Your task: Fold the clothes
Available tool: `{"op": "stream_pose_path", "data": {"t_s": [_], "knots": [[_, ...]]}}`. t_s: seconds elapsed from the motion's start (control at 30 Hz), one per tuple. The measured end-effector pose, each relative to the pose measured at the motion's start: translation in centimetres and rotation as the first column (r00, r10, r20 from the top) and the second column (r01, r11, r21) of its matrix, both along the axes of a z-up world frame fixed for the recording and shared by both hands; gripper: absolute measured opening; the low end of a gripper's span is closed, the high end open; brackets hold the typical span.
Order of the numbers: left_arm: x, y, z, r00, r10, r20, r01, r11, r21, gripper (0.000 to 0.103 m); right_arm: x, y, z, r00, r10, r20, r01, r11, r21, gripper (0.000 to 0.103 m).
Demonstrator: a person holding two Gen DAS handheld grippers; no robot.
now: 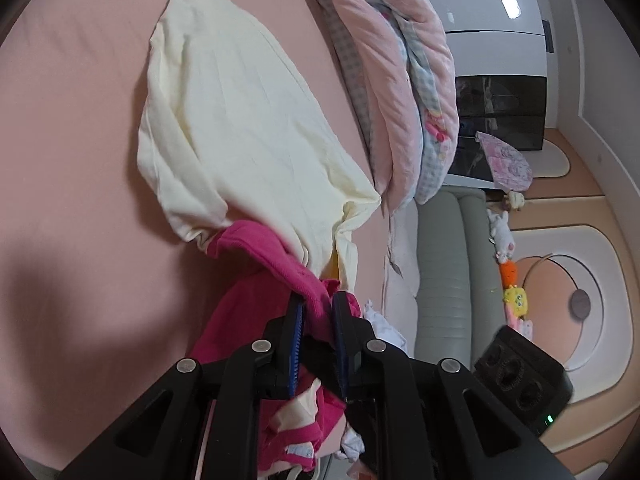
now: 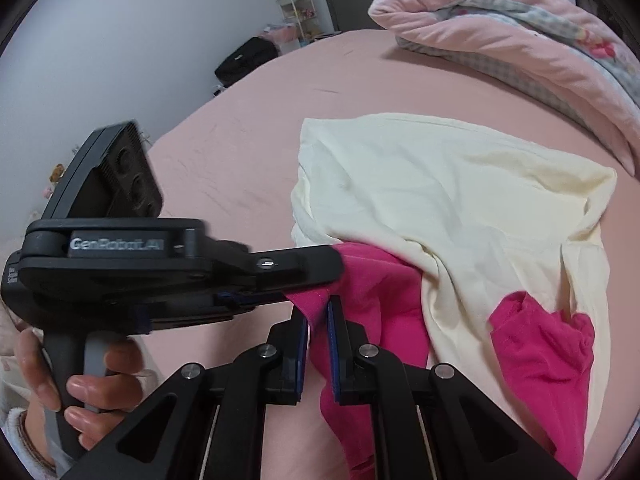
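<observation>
Landmark: bed with smooth pale pink fitted sheet.

Task garment: soft knit top, cream body with magenta-pink collar and cuff trim. It lies mid-bed, cream body spread flat toward the far side of the bed, pink collar end lifted off the sheet at the near edge. One pink cuff shows on the sheet at the near right corner of the cream body.

Left gripper: clenched on the pink collar fabric; blue ribbed pads pinch a bunched fold. Right gripper: likewise clamped on a strip of the same pink edge, just beside the left tool's tip. The left tool is seen from the right wrist view with a person's hand around its grey grip.

Handling, judged: light, limp, stretchy jersey; no stiffness, so it drapes and drags from wherever it is pinched. Not slippery against ribbed pads, not fragile. Both grips sit close together, so the cloth will hang in a narrow bunch; holds set wider, at shoulder seams or hem corners, should give a flat edge.

Beyond the far side of the bed: folded quilted plush blanket, pink outside with grey-check lining.
</observation>
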State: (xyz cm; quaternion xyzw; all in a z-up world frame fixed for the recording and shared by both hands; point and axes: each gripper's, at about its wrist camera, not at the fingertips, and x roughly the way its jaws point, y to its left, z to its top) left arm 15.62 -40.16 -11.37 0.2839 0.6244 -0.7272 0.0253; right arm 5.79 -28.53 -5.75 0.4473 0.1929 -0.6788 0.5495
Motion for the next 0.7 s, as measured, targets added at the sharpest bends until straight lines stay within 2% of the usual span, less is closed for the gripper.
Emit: {"op": "stream_pose_path", "data": {"t_s": [0.03, 0.1, 0.17, 0.27, 0.33, 0.47, 0.6, 0.63, 0.67, 0.7], "knots": [[0.0, 0.0, 0.0, 1.000, -0.008, 0.018, 0.009, 1.000, -0.009, 0.015, 0.0, 0.1, -0.1, 1.000, -0.010, -0.004, 0.010, 1.000, 0.008, 0.008], [0.1, 0.0, 0.1, 0.999, -0.023, 0.047, 0.025, 0.999, -0.039, 0.026, -0.3, 0.2, -0.4, 0.999, -0.028, -0.016, 0.029, 0.999, 0.023, 0.008], [0.0, 0.1, 0.3, 0.996, -0.041, 0.077, 0.047, 0.996, -0.073, 0.053, -0.5, 0.6, -0.4, 1.000, -0.028, 0.000, 0.028, 1.000, 0.013, 0.008], [-0.3, 0.2, 0.3, 0.994, -0.059, 0.092, 0.066, 0.995, -0.076, 0.068, -0.9, 0.7, -0.9, 0.999, -0.042, 0.024, 0.042, 0.999, 0.007, 0.008], [-0.3, -0.1, -0.1, 0.994, -0.057, 0.091, 0.061, 0.998, -0.036, 0.071, -1.0, 0.7, -1.4, 0.998, -0.044, 0.049, 0.044, 0.999, 0.010, 0.008], [-0.3, -0.9, -0.7, 0.996, -0.043, 0.078, 0.043, 0.999, 0.006, 0.071, 0.1, 0.2, -2.1, 0.998, -0.006, 0.070, 0.005, 1.000, 0.019, 0.011], [-0.8, -1.0, -0.8, 0.994, -0.092, 0.050, 0.093, 0.995, -0.017, 0.071, 1.5, -0.8, -2.5, 0.998, 0.042, 0.052, -0.044, 0.998, 0.036, 0.011], [-0.9, -0.8, -0.8, 0.993, -0.103, 0.055, 0.105, 0.994, -0.038, 0.065, 1.6, -1.0, -2.7, 0.997, 0.047, 0.057, -0.049, 0.998, 0.035, 0.011], [-1.0, -0.7, -0.8, 0.992, -0.113, 0.062, 0.116, 0.991, -0.060, 0.050, 1.6, -1.1, -2.8, 0.997, 0.046, 0.070, -0.048, 0.998, 0.030, 0.011], [-1.2, -0.5, -0.8, 0.990, -0.117, 0.085, 0.124, 0.988, -0.090, 0.046, 1.6, -1.3, -2.9, 0.995, 0.045, 0.085, -0.047, 0.999, 0.024, 0.011]]}}
